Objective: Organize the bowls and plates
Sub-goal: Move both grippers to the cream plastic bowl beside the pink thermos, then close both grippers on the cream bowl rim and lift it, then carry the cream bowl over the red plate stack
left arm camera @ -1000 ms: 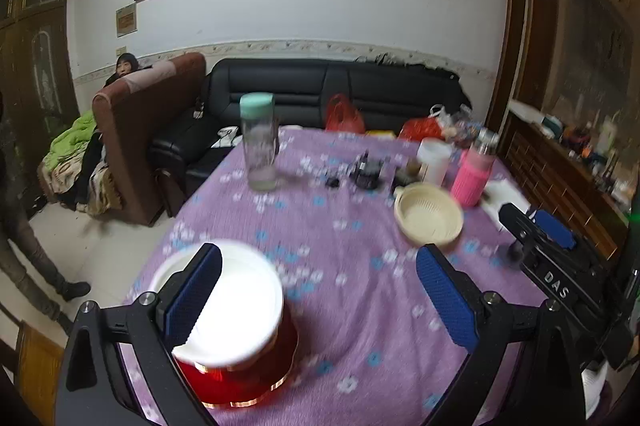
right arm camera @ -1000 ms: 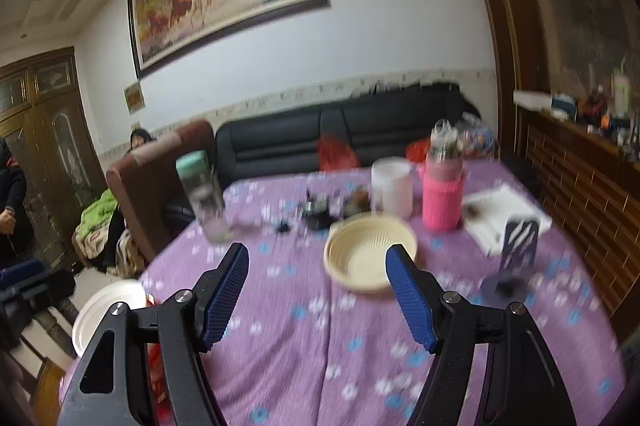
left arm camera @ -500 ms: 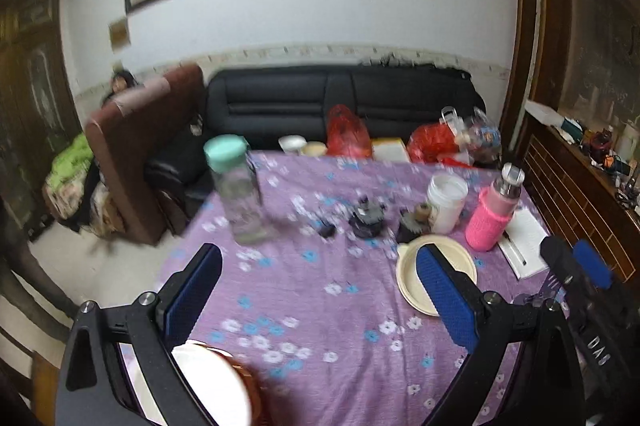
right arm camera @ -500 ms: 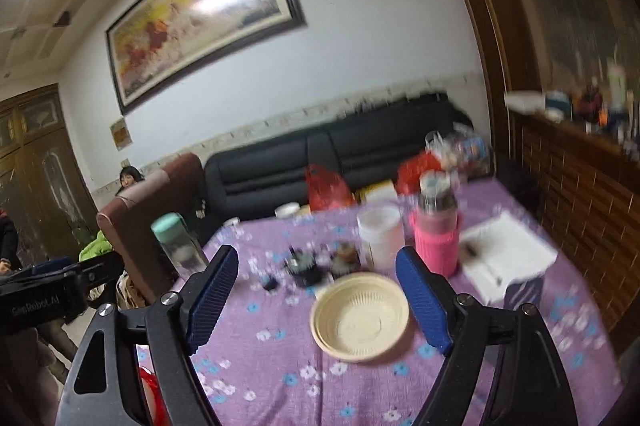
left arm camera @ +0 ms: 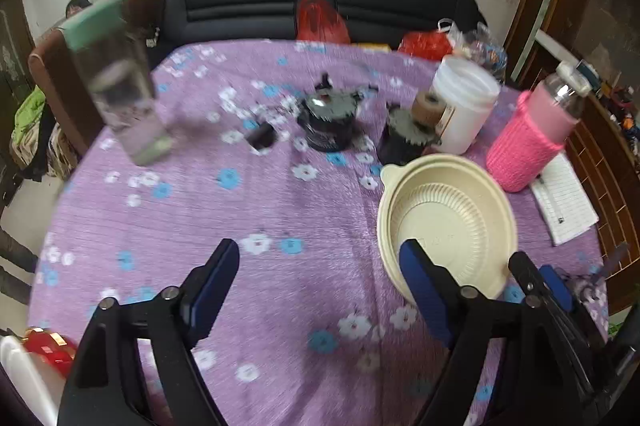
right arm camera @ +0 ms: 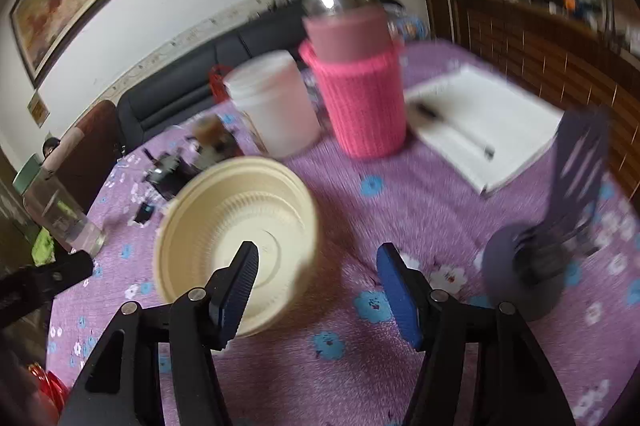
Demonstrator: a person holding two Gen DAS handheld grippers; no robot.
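Observation:
A cream ribbed bowl (left arm camera: 448,218) stands empty on the purple flowered tablecloth (left arm camera: 240,209). My left gripper (left arm camera: 320,290) hovers just left of it; its jaws are closing with only cloth between them, and its right finger overlaps the bowl's near-left rim. In the right wrist view my right gripper (right arm camera: 316,286) is low over the bowl (right arm camera: 224,209). Its jaws are closing, the left finger over the bowl's inside and the near-right rim between the pads, untouched. A red bowl (left arm camera: 52,348) with a white plate (left arm camera: 12,366) on it sits at the lower left corner.
Behind the bowl stand a white jar (left arm camera: 464,101), a bottle in a pink knitted sleeve (left arm camera: 532,141) and small black items (left arm camera: 328,121). A clear green-lidded bottle (left arm camera: 116,81) is far left. A notebook (left arm camera: 564,201) and a purple phone stand (right arm camera: 552,238) lie right.
Both grippers have come forward and down toward the cream bowl, which now looms large. Both pairs of jaws stand narrower. The red bowl with the white plate has slid to the left view's corner.

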